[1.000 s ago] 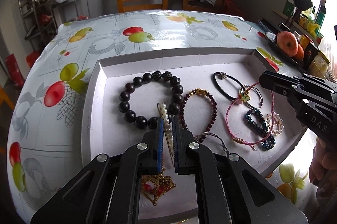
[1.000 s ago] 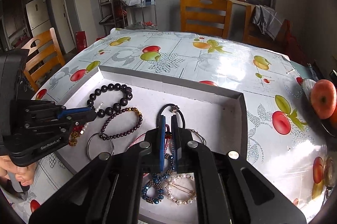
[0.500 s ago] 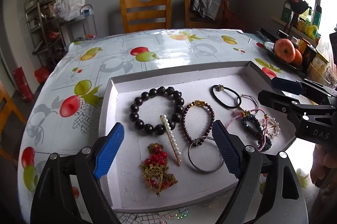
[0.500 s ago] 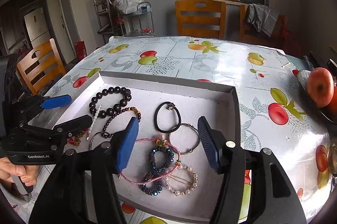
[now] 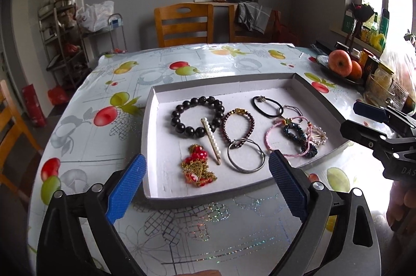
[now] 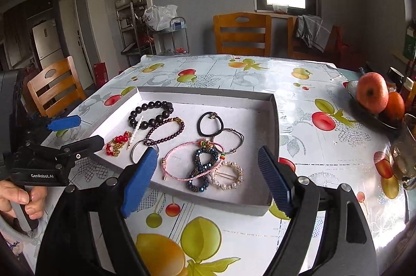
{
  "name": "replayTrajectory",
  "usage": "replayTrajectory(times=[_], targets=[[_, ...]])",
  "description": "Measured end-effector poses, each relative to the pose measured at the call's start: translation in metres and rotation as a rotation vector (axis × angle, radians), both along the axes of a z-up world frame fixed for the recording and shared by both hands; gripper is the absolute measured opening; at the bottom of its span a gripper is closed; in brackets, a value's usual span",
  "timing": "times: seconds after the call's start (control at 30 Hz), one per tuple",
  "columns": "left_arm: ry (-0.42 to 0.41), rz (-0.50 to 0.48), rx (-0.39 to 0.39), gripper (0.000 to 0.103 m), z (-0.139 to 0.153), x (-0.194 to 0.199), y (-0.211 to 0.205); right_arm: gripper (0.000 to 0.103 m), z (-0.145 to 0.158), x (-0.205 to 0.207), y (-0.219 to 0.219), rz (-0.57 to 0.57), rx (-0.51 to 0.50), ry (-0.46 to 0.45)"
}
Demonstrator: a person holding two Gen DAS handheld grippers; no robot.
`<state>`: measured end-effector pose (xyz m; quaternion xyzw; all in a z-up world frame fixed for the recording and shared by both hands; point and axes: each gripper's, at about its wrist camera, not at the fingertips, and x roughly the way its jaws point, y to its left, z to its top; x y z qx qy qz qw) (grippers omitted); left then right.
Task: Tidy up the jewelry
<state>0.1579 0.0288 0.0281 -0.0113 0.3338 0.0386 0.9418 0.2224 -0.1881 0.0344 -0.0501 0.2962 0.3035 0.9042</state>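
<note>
The left gripper (image 5: 206,182) stands spread wide, its jaws having just been opening, nothing between them. The right gripper (image 6: 208,179) likewise has just been opening and holds nothing. Both hang over the near rim of the tray (image 5: 208,191). Just beyond the left lie the metal bangle (image 5: 246,156) and pearl hairpin (image 5: 212,139), stiff, light, likely slippery; grip crosswise. Beyond the right lies the pink cord bracelet (image 6: 182,159), limp, tangled with the blue beaded bracelet (image 6: 204,165).

Silver bangle (image 6: 141,150) partly behind right claw (image 6: 206,178)
</note>
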Motion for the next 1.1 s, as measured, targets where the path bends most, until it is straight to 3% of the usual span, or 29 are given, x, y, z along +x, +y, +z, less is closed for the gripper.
replayTrajectory(times=[0.4, 1.1], targets=[[-0.083, 0.036, 0.028, 0.096, 0.004, -0.054, -0.008, 0.085, 0.0, -0.05, -0.014, -0.013, 0.03, -0.046], [-0.112, 0.044, 0.029, 0.098, -0.005, -0.07, -0.02, 0.088, -0.006, -0.072, -0.018, -0.044, 0.018, -0.089]])
